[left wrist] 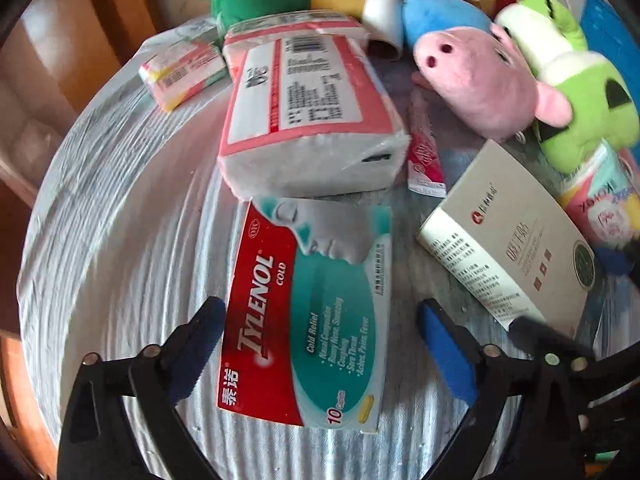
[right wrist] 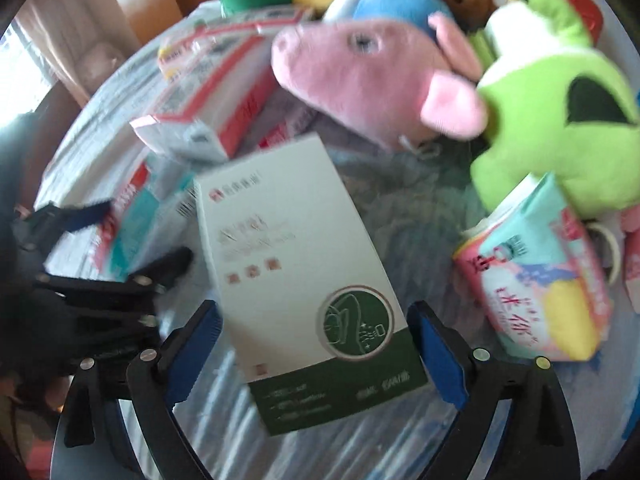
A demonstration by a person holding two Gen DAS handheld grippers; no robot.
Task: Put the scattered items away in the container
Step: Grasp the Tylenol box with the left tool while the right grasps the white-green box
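In the left wrist view my left gripper [left wrist: 320, 344] is open, its blue pads either side of a red and teal Tylenol box [left wrist: 308, 312] lying on the ribbed white floor of the container [left wrist: 100, 208]; contact is not clear. A pink and white tissue pack [left wrist: 304, 108] lies beyond it. In the right wrist view my right gripper [right wrist: 316, 352] is open around a white and green box [right wrist: 304, 264], also seen in the left wrist view [left wrist: 508, 244]. The left gripper [right wrist: 120, 240] shows at the left of the right wrist view.
A pink pig plush [left wrist: 476, 80], a green plush [left wrist: 576, 92], a blue plush [left wrist: 440, 12] and other toys crowd the back. A small tissue packet [left wrist: 184, 72] lies back left. A colourful tissue pack [right wrist: 540, 280] sits at right. A red sachet [left wrist: 424, 152] lies mid-floor.
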